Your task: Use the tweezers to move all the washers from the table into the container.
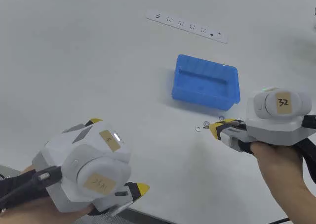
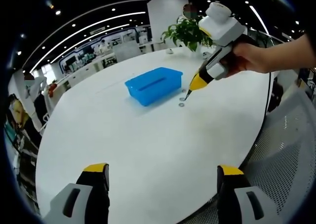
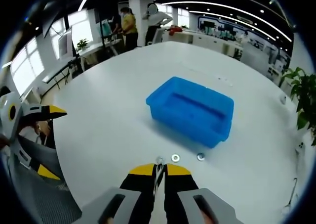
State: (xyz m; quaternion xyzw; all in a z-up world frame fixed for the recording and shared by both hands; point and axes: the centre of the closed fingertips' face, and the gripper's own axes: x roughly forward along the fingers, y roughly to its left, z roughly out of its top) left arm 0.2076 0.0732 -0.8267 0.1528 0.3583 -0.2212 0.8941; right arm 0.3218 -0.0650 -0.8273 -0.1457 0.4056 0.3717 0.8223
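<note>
A blue container (image 1: 205,83) (image 3: 192,110) (image 2: 153,84) stands on the white table (image 1: 98,70). Three small washers lie just in front of it: one (image 1: 198,129), a second (image 1: 206,124), a third (image 1: 221,118); in the right gripper view they sit in a row (image 3: 175,157). My right gripper (image 1: 215,128) (image 3: 159,169) is shut on the thin metal tweezers (image 3: 158,177) (image 2: 188,95), whose tips hover at the leftmost washer (image 3: 159,160). My left gripper (image 1: 118,154) (image 2: 163,170) stands open over the table's near edge, nothing between its jaws.
A white power strip (image 1: 187,26) lies flat on the table beyond the container. The table edge (image 2: 237,159) runs close under the left gripper. People stand by desks (image 3: 131,23) far behind the table, and a plant (image 2: 185,33) stands past it.
</note>
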